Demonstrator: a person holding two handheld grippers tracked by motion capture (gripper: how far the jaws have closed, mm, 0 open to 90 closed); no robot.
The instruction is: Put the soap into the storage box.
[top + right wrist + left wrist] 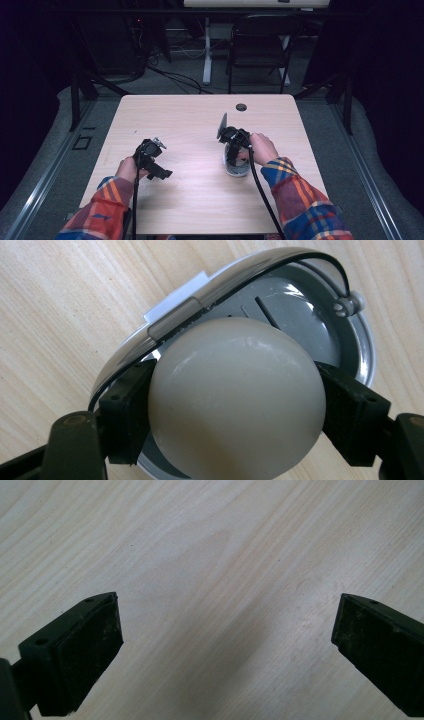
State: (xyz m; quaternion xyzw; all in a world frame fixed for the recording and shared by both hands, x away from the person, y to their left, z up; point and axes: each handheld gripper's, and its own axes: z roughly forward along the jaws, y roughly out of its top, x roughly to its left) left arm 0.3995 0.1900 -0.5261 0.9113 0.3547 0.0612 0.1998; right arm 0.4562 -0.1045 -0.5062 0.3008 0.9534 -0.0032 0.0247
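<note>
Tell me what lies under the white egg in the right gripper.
Under the egg, which the right gripper clamps between its jaws, sits a grey round device with its clear lid hinged open, on the wooden table. The egg covers the device's centre.

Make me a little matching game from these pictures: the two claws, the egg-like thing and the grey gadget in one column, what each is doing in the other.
Things:
1. left claw
2. right claw
3. pale egg
4. grey egg slicer

States:
A. lies open on the table, lid raised
B. clamped between two black pads
C. jaws wide apart above bare wood
D. shut on a round thing, over the slicer

Pairs: 1-C, 2-D, 3-B, 4-A
</note>
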